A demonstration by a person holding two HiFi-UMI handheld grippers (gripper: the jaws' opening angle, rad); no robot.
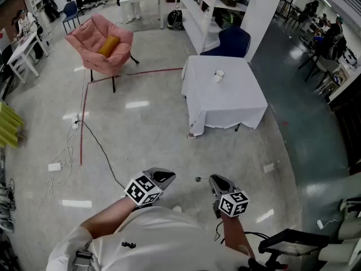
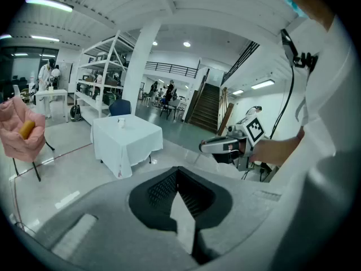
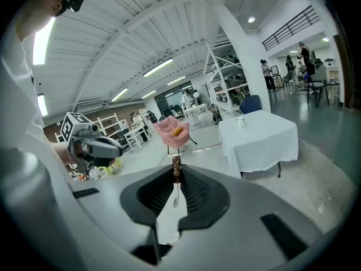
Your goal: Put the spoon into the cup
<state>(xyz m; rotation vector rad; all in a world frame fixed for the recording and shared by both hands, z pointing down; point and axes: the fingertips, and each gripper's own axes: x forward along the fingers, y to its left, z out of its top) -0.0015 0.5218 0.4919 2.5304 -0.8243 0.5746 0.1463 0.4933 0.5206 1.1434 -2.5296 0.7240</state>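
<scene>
The right claw (image 3: 176,168) pinches the spoon (image 3: 175,200), which hangs down between its tips. The left claw (image 2: 178,171) is pressed together, holding nothing. The cup (image 1: 219,75) stands well apart on the white tabletop (image 1: 231,100).

1 pink armchair (image 1: 101,61), 1 orange cushion (image 1: 109,46) on its seat. 1 table (image 1: 225,100) draped in white cloth; 1 blue chair (image 1: 232,41) just behind. White shelving (image 1: 197,16). Red floor tape (image 1: 83,123). Black cable (image 1: 100,147) on floor.
</scene>
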